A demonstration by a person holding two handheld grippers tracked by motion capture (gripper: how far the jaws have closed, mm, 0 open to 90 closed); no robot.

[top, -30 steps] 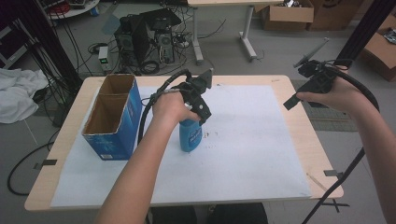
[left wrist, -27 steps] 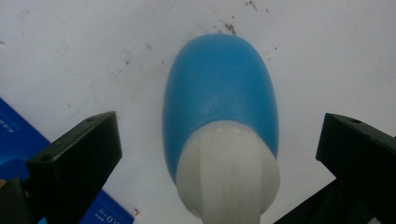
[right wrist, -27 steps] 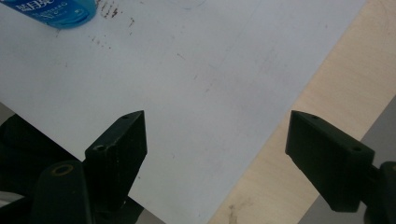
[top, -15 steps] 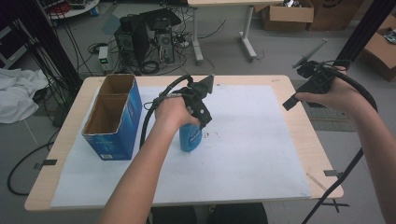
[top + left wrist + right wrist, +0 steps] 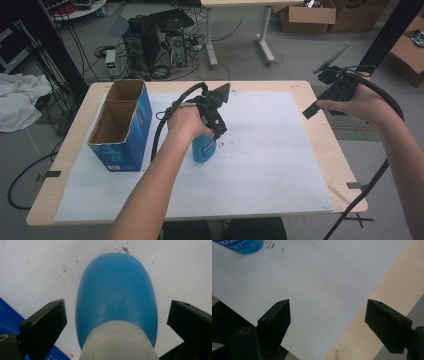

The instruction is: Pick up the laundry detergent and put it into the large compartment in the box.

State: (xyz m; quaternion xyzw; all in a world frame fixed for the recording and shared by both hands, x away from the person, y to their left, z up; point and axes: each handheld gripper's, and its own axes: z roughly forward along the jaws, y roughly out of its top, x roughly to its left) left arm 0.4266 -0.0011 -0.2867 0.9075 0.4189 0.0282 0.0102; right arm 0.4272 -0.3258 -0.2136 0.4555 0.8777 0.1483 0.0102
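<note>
The left gripper (image 5: 115, 322) hung over the upright blue bottle (image 5: 116, 297) on the surface, jaws apart astride it; closing on it seemed next. The right gripper (image 5: 328, 325) waited, jaws apart.

Blue box (image 5: 122, 127) crowds bottle (image 5: 204, 148) leftward; paper (image 5: 270, 150) rightward lies open.

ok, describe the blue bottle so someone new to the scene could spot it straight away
Start at the light wooden table with the white paper sheet over it. Near the sheet's middle, right of the open blue cardboard box, stands a blue plastic bottle with a white cap, under the left gripper, whose jaws flank it with gaps. It is the sheet's one small, rounded, upright thing.
</note>
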